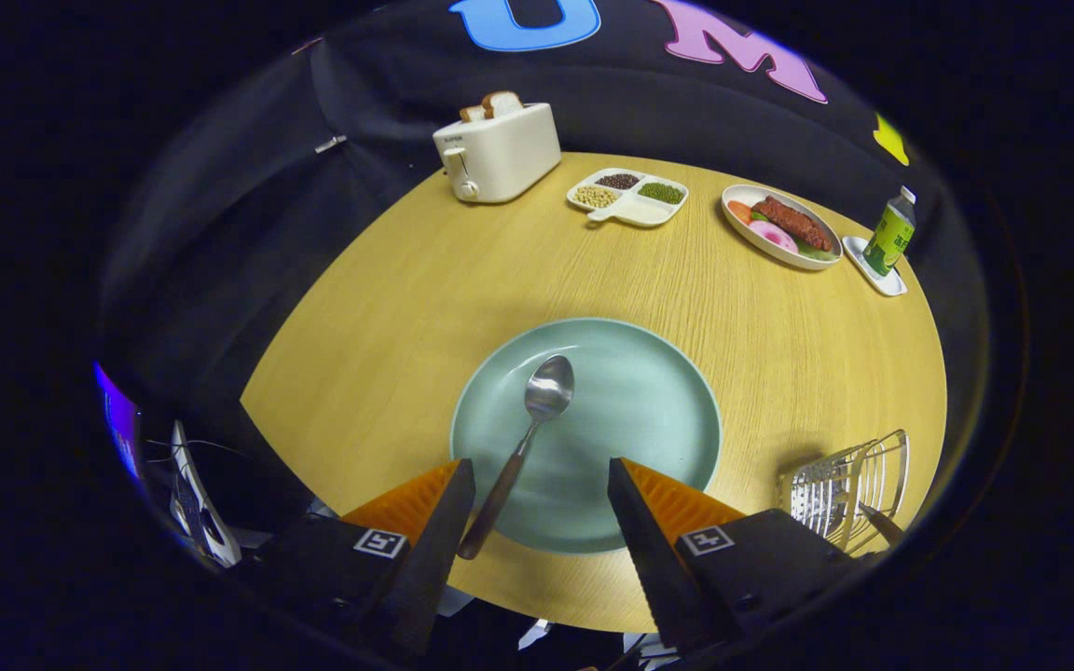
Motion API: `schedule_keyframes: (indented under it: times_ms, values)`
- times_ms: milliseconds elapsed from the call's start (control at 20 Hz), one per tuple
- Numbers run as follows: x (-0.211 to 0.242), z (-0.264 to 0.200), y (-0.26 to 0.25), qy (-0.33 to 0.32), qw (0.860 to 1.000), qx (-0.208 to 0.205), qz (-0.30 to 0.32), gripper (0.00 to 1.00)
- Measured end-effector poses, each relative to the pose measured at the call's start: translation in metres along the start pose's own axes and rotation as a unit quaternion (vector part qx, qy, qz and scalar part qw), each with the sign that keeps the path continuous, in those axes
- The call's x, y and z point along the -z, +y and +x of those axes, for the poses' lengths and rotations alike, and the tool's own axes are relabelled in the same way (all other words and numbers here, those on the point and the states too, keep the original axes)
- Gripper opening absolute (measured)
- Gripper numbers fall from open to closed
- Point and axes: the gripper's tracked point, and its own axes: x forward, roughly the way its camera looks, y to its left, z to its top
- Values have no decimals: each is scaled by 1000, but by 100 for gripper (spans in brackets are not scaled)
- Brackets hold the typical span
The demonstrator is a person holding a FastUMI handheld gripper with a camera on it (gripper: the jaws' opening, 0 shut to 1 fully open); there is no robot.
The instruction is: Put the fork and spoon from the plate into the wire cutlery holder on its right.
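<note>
1. Round wooden table (388, 308) against a dark cloth wall; toaster (498, 151) with bread, divided snack tray (630, 197), oval dish of food (782, 226) and green bottle (890, 234) ranged along the far edge, well apart from the working area.
2. Pale green plate (630, 419) just ahead of the fingers, bearing one spoon (526, 438): bowl near the plate's centre, handle running back over the near rim and ending beside the left finger.
3. Fork: a dark handle seemingly protruding from the wire cutlery holder (849, 489), hence judged already delivered; not certain from this view.
4. Gripper (537, 489) spread wide and holding nothing, hovering above the plate's near rim, spoon handle inside the gap but close to the left finger.
5. Holder lying to the right of the plate, near the table's edge, partly behind the right finger.
6. Risks, as judgement:
   - off-centre closure pushing the handle aside rather than pinching it;
   - thin, smooth handle slipping or pivoting once lifted, bowl end swinging down;
   - spoon catching the wires on insertion and tipping the light holder toward the table edge.
</note>
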Motion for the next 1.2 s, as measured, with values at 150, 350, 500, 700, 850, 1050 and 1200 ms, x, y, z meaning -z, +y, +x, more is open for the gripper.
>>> schedule_keyframes:
  times_ms: [150, 350, 500, 700, 850, 1050, 1200]
  values:
    - [5, 20, 0, 23, 999, 17, 14, 77]
    - [10, 40, 8, 51, 998, 25, 19, 77]
    - [22, 52, 1, 68, 996, 50, 16, 60]
    - [16, 53, -4, 60, 996, 59, 7, 13]
    - [17, 49, -7, 58, 997, 52, 2, 8]
    - [5, 22, -10, 42, 999, 17, 9, 8]
    - [0, -9, -32, 38, 999, 6, 8, 8]
